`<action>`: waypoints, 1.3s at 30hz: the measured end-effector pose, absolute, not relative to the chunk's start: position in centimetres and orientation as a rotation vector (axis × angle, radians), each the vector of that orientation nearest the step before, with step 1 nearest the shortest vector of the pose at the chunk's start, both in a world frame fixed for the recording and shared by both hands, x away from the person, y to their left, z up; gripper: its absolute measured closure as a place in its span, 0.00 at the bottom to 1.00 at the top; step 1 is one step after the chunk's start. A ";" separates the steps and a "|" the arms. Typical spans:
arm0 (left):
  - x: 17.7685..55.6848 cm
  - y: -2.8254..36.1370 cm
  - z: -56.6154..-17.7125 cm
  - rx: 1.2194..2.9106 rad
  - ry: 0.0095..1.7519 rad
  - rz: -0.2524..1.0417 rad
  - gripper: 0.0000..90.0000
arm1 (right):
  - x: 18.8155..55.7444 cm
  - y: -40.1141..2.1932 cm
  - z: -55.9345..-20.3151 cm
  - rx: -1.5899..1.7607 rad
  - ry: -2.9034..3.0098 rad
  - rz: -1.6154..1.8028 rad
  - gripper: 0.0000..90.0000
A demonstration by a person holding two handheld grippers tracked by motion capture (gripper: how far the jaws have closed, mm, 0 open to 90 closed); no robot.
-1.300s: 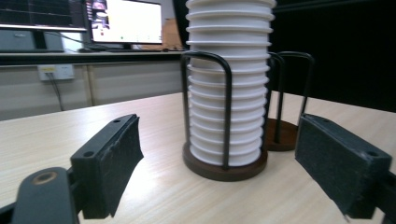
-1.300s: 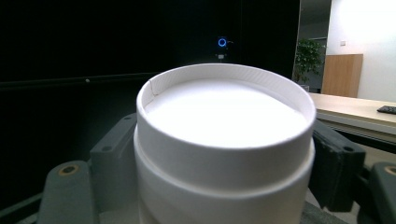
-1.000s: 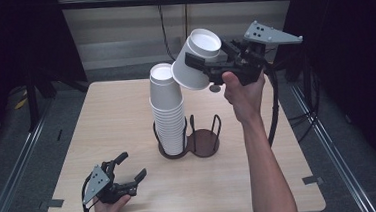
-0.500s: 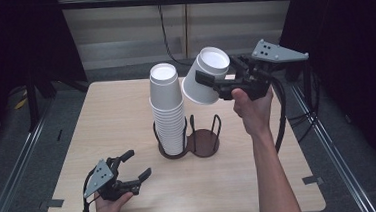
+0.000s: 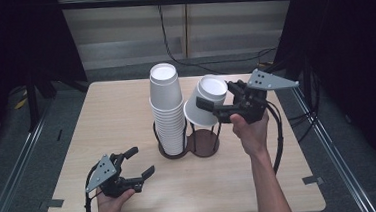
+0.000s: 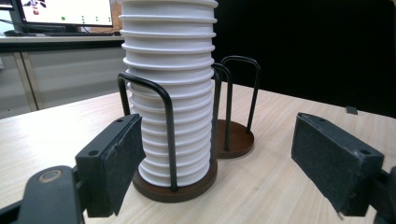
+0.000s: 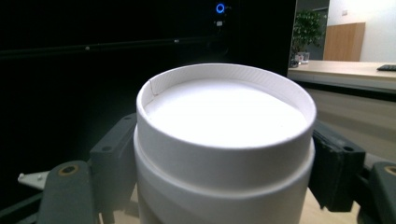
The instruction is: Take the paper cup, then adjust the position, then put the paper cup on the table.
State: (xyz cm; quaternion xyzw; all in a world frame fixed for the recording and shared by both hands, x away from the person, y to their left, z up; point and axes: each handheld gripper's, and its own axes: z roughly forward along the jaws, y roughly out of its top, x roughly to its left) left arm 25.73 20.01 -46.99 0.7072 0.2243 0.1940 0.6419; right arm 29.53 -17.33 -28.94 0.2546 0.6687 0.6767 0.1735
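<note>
A tall stack of white paper cups (image 5: 167, 107) stands upside down in the left ring of a dark wire cup holder (image 5: 175, 152). The right ring (image 5: 206, 144) of the holder holds no cup. My right gripper (image 5: 220, 96) is shut on a single white cup (image 5: 203, 105), bottom up and tilted, just above that right ring. In the right gripper view the cup (image 7: 224, 140) sits between both pads (image 7: 334, 168). My left gripper (image 5: 140, 161) hovers open near the table's front left. Its jaws frame the stack (image 6: 170, 93) and the holder's right ring (image 6: 236, 137) from a distance, with nothing between them.
The light wooden table (image 5: 116, 111) has bare room on its left and along its front. Its right edge runs close to my right forearm (image 5: 264, 181). Dark curtains and a cable (image 5: 172, 47) hang behind the table.
My right gripper has come down and to the left with the cup, from beside the top of the stack to just above the holder's right ring. The left gripper has lifted slightly.
</note>
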 end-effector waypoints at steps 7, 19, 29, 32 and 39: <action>25.4 19.4 -46.6 1.622 0.473 0.441 0.19 | 29.0 -17.0 -31.5 0.744 1.930 1.916 0.25; 25.4 18.7 -46.4 1.617 0.447 0.411 0.18 | 28.1 -16.4 -34.4 0.762 1.956 1.942 0.25; 25.3 18.1 -46.1 1.619 0.424 0.400 0.18 | 27.4 -15.7 -36.2 0.750 1.990 1.945 0.25; 25.4 18.0 -46.1 1.621 0.410 0.395 0.18 | 27.3 -15.5 -36.6 0.748 1.997 1.949 0.25; 25.2 17.5 -45.9 1.614 0.387 0.364 0.18 | 27.0 -14.7 -38.0 0.744 2.022 1.969 0.25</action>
